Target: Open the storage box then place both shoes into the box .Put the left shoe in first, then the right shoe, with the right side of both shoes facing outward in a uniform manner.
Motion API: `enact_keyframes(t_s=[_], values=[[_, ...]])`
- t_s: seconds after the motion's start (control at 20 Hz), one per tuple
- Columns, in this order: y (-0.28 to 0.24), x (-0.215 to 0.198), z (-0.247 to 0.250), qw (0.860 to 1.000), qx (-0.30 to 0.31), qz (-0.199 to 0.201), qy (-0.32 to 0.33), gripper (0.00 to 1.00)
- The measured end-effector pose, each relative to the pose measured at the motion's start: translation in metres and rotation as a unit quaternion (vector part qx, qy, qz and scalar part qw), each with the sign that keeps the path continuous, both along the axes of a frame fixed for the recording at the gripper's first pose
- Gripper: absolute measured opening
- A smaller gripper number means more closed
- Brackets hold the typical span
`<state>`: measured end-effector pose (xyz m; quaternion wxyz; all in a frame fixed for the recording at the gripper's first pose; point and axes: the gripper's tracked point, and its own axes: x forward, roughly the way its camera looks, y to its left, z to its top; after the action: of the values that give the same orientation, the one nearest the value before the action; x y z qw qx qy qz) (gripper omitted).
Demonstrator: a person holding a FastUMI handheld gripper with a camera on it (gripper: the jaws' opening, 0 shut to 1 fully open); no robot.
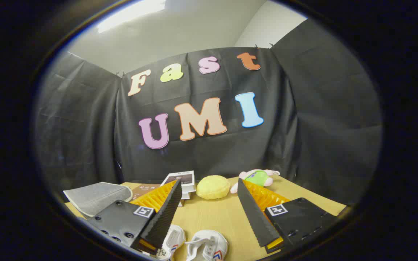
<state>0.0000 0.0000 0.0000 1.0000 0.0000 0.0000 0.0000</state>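
Gripper (209, 192) held above the wooden worktop (223, 221), looking toward the back wall of black cloth. Fingers spread wide apart, nothing between them but bare worktop; no contact with any object. Each finger body carries a small square black-and-white marker; the pattern is a code, not readable text.

Task items: two white shoes (194, 246) lie side by side at the near edge of the worktop, low between the finger bases. The one on the left (172, 241) sits partly under the left finger; the other (209, 245) is just beside it, touching or nearly so. Both show red and blue striping on the side; no brand name can be made out. Which is the left shoe and which the right cannot be told from this angle.

A grey fabric-covered flap or lid (96, 197) lies near the left edge, beyond the left finger's base; whether it belongs to the storage box cannot be told.

Other items along the far edge: a white box with a dark printed face (180, 180), print too small to read; a brown flat packet (145, 189) beside it with pale characters, not legible; a yellow round cushion-like object (213, 186) at the middle; a plush toy (258, 177), pink with a green body, toward the far right corner.
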Motion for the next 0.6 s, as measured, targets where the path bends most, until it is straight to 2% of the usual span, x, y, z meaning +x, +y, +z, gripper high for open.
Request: enact_keyframes(t_s=[0.6], values=[[0.0004,-0.002,-0.0023,1.0,-0.003,-0.004,0.004,0.97]])
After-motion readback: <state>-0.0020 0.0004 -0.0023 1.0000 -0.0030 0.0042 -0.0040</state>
